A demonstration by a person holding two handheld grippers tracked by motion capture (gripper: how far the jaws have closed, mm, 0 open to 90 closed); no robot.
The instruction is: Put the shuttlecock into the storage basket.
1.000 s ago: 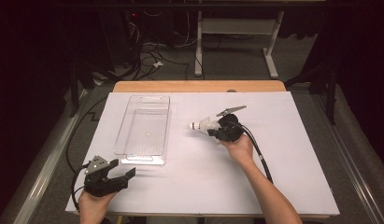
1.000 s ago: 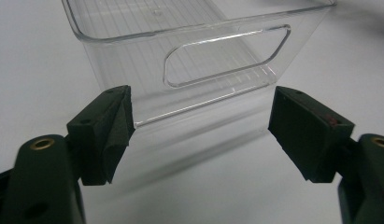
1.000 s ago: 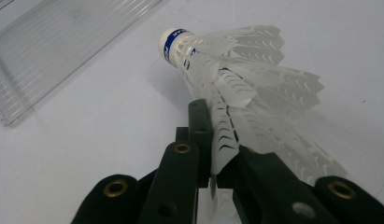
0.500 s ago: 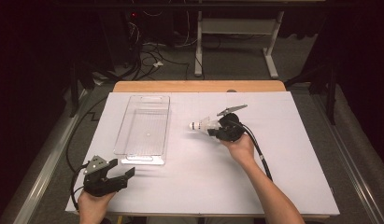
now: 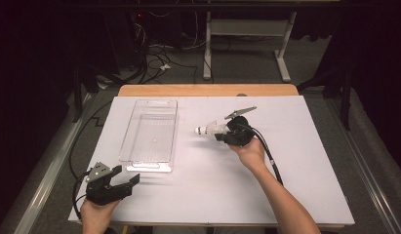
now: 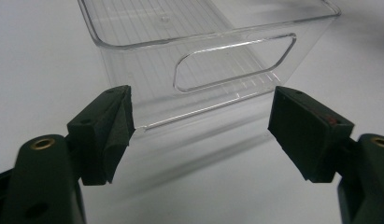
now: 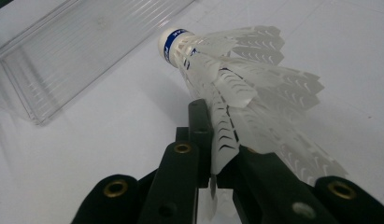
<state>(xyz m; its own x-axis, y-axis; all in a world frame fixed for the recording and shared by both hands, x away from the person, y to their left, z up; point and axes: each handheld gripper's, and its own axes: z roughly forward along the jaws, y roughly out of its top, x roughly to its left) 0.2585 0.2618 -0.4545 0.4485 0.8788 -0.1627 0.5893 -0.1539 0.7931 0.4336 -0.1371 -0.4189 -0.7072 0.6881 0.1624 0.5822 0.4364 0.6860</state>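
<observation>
Not much has changed. Your right gripper [image 5: 221,132] has slid the birdie [image 5: 209,129] just a little to the left, toward the clear bin [image 5: 150,130]. The birdie is not in the bin yet, so you have to carry it farther left. The jaws are shut tight on its feathers, with the cork tip pointing left. Your left gripper [image 5: 124,181] waits near you at the bin's near end, jaws wide apart, holding nothing.
</observation>
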